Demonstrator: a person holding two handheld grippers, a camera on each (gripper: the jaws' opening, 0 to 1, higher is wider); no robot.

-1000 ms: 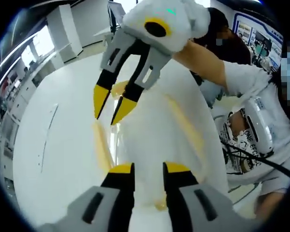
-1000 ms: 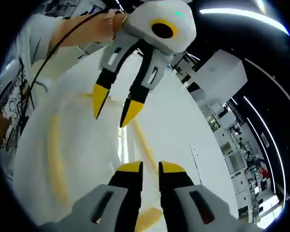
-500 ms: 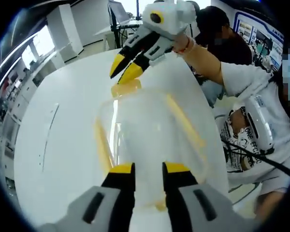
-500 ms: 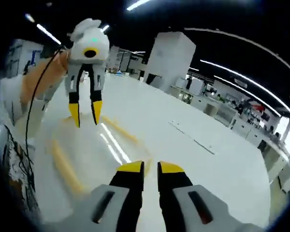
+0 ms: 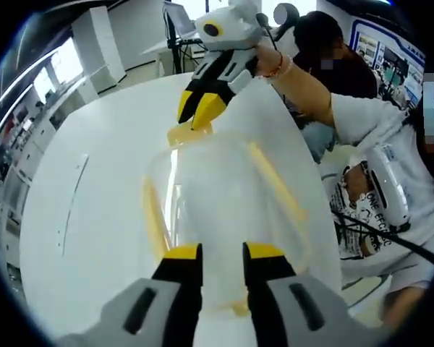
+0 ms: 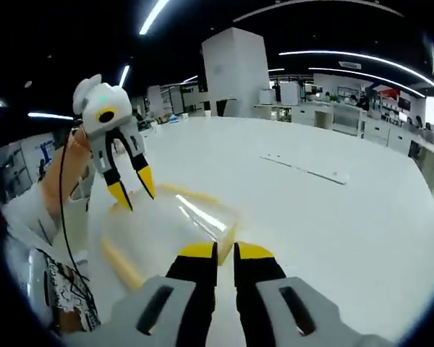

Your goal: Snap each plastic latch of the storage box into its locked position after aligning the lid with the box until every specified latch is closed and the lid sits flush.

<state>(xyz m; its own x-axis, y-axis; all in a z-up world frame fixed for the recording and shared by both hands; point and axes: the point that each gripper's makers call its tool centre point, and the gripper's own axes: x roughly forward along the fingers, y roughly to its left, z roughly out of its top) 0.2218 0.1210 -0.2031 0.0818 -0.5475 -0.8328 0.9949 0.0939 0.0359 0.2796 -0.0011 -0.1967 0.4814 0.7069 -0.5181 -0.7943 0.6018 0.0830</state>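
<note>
The far yellow plastic latch of the clear lidded storage box is judged next for pressing, with the right gripper poised above it, fingers nearly together, and the left gripper slightly apart.

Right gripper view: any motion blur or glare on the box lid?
Right gripper view: storage box smeared by motion blur, bright glare streak on its lid. Left gripper view: sharper, lid washed out against the white table, glare along its left edge.

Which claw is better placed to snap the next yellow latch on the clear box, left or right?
Probably the right claw: in the left gripper view its yellow tips hover just above the far-end yellow latch of the storage box. The left claw sits over the near end, open.
</note>
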